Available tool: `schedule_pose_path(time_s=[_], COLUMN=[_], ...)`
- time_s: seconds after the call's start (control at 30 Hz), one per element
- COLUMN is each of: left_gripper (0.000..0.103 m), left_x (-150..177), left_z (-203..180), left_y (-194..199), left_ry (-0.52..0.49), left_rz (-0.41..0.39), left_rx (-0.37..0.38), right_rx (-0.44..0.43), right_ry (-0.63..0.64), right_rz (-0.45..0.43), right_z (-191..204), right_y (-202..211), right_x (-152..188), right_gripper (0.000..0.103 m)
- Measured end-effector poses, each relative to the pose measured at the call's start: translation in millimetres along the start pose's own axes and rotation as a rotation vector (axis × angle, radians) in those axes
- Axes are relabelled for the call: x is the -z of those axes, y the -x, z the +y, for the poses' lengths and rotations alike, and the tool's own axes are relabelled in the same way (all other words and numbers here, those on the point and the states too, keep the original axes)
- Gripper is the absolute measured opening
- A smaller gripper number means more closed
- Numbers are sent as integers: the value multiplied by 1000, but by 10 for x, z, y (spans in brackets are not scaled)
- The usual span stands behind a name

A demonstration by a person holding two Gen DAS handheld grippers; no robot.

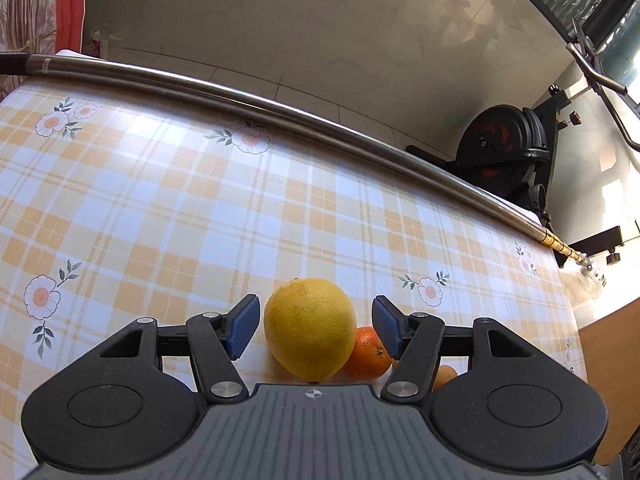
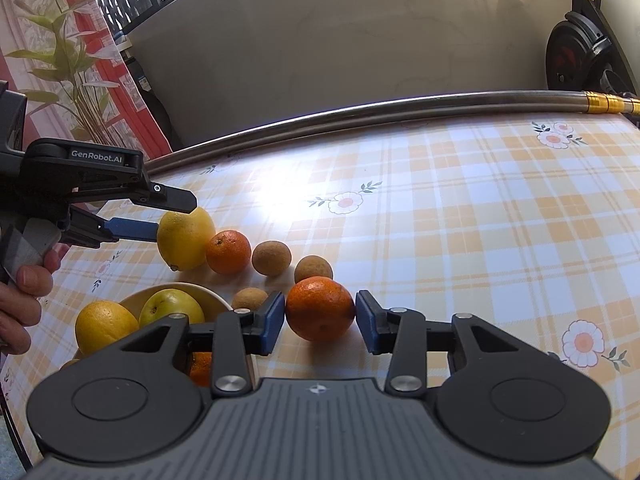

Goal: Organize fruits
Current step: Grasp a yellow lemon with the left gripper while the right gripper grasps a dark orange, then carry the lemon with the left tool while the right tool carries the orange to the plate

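surface (image 2: 480, 220): checked floral cloth, looks slick, nothing to stop a rolling fruit except the metal tube (image 1: 240, 96) along the far edge

bowl (image 2: 212, 300): near the front-left corner, already crowded with a green apple (image 2: 172, 306) and a yellow citrus (image 2: 105, 330) leaning on the rim; one more dropped in carelessly could knock that one off

big lemon (image 1: 310, 328): lying on the surface between the pads of the left gripper (image 1: 316, 322), jaws spread with a gap either side; squeezing off-centre on that tapered shape could squirt it sideways

small orange (image 1: 368, 354): touching the lemon, just by the right-hand pad (probably gets bumped or pinched along with it)

big orange (image 2: 320, 308): on the surface, right gripper (image 2: 320, 316) pinching it at both flanks; pads sit low on a round skin, so could pop out on the lift

brown round fruits (image 2: 271, 257): three loose ones behind the big orange, easy to scatter if anything rolls

writing: "GenRobot.AI" (image 2: 96, 155) in white on the left gripper's body; nothing else readable
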State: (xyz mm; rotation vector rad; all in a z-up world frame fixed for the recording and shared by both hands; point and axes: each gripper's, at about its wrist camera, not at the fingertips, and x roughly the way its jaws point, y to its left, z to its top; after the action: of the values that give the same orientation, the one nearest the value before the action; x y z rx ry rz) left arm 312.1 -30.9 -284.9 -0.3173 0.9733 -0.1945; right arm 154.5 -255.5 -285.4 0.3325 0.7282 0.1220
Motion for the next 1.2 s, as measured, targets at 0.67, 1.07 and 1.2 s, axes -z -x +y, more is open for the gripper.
schedule_pose_path(time_s=[0.67, 1.07, 1.2], left_gripper=[58, 58, 58], left_x=[91, 192, 273], left_z=[12, -27, -52], left_y=[-277, 273, 450], left_ry=[-76, -141, -161], left_rz=[32, -50, -64], left_rx=[-16, -2, 19], right_rx=[-3, -16, -25], right_ry=[-42, -49, -45], right_rz=[-3, -53, -62], right_z=[-12, 99, 159], right_y=[15, 250, 345], right_x=[8, 1, 33], right_gripper=[42, 42, 42])
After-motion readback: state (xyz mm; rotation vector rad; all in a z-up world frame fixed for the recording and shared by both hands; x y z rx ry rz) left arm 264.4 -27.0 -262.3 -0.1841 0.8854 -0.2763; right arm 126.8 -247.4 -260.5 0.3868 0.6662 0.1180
